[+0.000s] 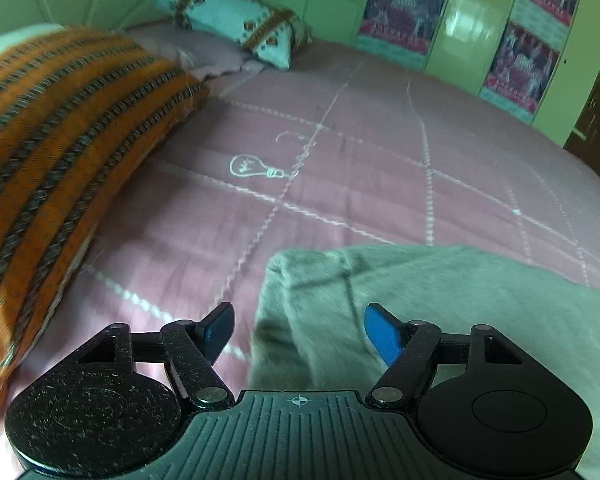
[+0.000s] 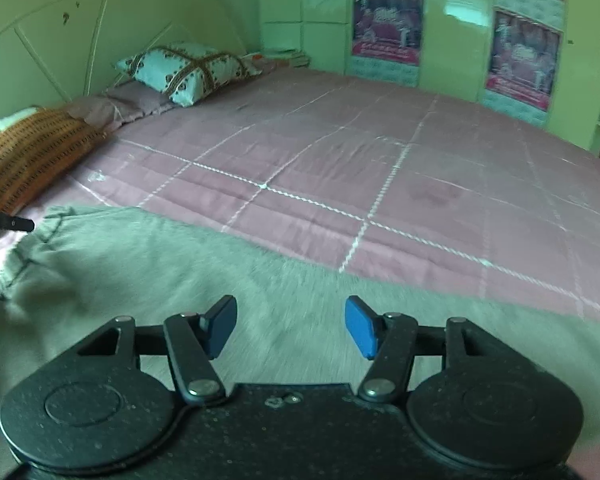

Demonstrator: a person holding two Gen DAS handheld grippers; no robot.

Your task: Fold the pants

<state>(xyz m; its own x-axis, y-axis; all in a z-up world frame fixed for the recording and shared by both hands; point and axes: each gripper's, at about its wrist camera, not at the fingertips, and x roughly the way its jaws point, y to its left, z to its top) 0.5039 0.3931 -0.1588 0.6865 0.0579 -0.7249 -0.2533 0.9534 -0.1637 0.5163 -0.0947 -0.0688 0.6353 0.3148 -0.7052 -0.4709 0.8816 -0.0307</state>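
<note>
Black, speckled left gripper (image 1: 299,332) with blue pads hangs with jaws apart, nothing pinched, over the corner of the grey-green fleecy pants (image 1: 440,300). Likewise the right gripper (image 2: 291,326) stands parted above the same cloth. Those pants lie spread and soft-napped along the near edge of the pink quilted bedspread (image 2: 340,152), whose far stretch lies bare. An orange striped woven blanket (image 1: 60,140) bulges left.
</note>
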